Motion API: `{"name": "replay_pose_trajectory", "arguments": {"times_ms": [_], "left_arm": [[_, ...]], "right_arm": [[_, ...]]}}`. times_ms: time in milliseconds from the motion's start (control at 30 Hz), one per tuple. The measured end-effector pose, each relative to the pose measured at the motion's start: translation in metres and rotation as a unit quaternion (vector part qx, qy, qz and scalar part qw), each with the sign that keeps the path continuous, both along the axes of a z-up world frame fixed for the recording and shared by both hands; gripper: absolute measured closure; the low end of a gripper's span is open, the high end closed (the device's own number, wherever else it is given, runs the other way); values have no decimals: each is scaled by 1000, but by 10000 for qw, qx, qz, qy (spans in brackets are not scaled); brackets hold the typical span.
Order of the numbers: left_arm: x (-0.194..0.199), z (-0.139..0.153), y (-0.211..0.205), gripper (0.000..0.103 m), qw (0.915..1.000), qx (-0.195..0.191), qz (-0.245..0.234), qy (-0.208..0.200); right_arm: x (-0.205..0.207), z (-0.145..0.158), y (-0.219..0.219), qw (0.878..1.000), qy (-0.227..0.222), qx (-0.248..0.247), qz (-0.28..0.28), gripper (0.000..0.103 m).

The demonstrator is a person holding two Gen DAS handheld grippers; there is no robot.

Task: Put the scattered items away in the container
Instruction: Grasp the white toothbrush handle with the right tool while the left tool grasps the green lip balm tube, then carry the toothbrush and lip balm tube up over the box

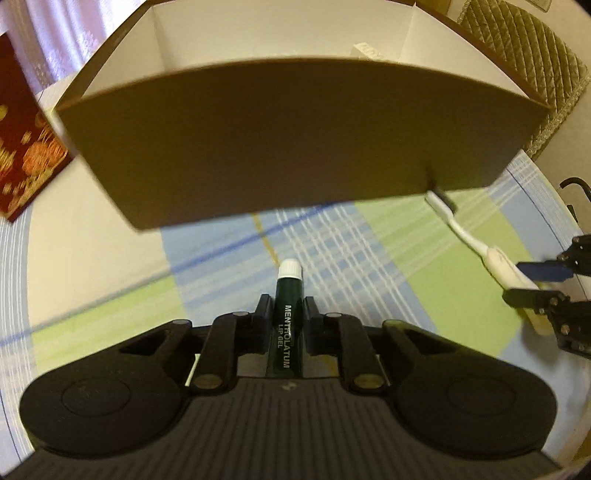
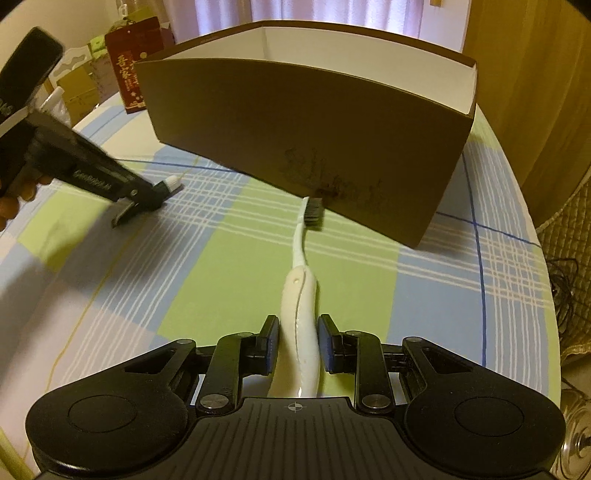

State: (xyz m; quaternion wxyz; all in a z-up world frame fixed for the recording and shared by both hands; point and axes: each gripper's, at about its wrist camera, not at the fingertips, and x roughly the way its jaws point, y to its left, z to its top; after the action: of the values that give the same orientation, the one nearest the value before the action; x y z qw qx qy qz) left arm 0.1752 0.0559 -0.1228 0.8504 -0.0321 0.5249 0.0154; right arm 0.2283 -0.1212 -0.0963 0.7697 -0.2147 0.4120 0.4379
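Toothbrush [image 2: 300, 328], white with dark bristles, is lying on the tabletop [image 2: 221, 280] with its head just at the foot of the brown box [image 2: 314, 140], while the right gripper [image 2: 297, 345] is sitting with its jaws either side of the handle; they are narrow, close to it, though whether they are actually pressing it I cannot tell. Off to the left, the left gripper [image 1: 287, 314] is holding a dark green lip gel tube [image 1: 288, 295] with a white cap, jaws closed on its body, cap pointing toward the box [image 1: 277, 147]. That box is standing open-topped, white inside, with something pale lying within at the far right, too blurred to name. A checked cloth of green, blue and white is covering the rounded tabletop. A dark red patterned box [image 1: 26, 147] is resting near the far left edge. Behind, pale curtains [image 2: 332, 14] are glowing with daylight, a quilted chair back [image 1: 532, 74] is standing at the right, and cardboard cartons [image 2: 79, 88] are crowding the far corner.
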Motion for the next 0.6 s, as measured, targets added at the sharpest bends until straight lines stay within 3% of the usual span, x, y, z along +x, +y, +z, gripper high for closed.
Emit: {"name": "replay_pose_trajectory", "arguments": {"times_ms": [333,600], "left_arm": [[-77,7,-15,90,9971,-586,421,240],[-72,9,-22,80,9962,-623,577,214]], "right_arm": [[-21,2,-12,9998,129,17,140,73],[-10,4,-11,9988,318,209,-301,72]]}}
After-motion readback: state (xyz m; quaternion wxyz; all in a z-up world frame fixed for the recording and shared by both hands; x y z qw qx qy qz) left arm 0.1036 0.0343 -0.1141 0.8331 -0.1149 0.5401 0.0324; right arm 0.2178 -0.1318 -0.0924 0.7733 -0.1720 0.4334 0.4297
